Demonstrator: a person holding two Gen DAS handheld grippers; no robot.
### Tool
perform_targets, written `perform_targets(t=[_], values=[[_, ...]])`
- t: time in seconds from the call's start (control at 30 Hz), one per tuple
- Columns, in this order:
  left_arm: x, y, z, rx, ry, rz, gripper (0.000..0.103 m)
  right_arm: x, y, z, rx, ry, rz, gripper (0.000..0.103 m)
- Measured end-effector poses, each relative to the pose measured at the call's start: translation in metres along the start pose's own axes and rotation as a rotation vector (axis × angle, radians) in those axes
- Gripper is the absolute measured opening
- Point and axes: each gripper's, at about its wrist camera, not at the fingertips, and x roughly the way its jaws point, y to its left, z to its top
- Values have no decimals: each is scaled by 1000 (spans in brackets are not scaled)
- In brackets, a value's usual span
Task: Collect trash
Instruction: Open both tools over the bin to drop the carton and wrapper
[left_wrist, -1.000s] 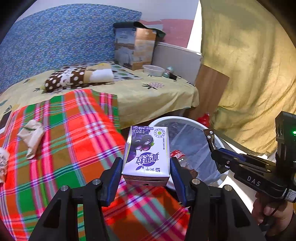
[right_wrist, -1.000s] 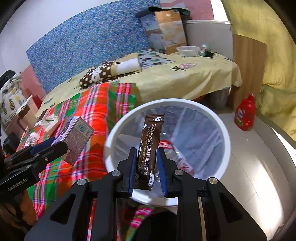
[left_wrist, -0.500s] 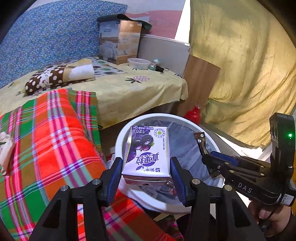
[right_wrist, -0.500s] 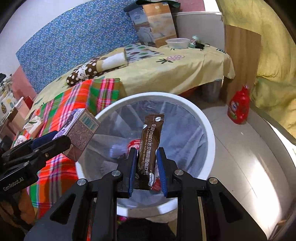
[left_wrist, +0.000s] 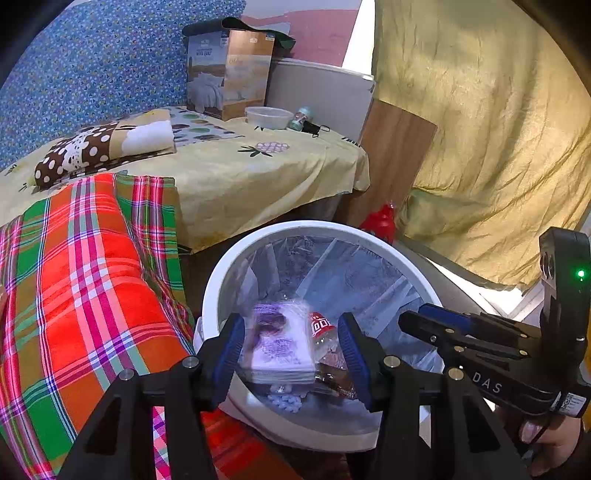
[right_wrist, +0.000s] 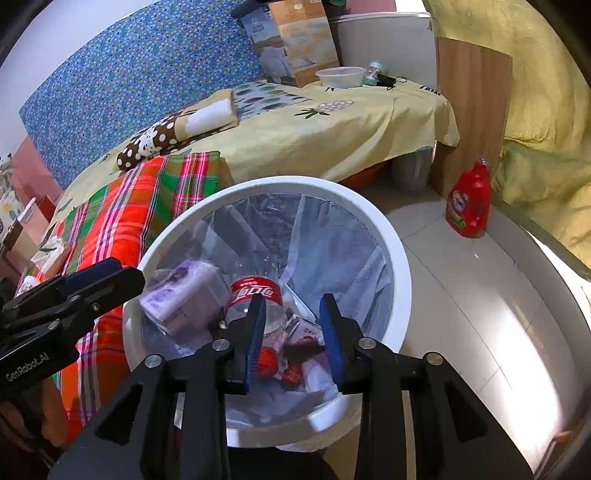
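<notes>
Purple carton (left_wrist: 277, 341) blurred between parted left tool (left_wrist: 291, 352) fingers, inside bin (left_wrist: 221, 280).

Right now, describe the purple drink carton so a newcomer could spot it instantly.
Find the round white plastic trash bin with a clear liner, on the floor beside the plaid-covered bed. Inside, on the bed side, is the purple-and-white drink carton, blurred, beside a clear red-labelled bottle. It is the only boxy purple item among the trash.
</notes>
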Motion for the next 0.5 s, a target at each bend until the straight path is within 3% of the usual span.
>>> perform_targets(t=[0.5], values=[[-39, 16, -10, -47, -44, 8, 53, -23, 18, 0, -20, -48, 43, 38]])
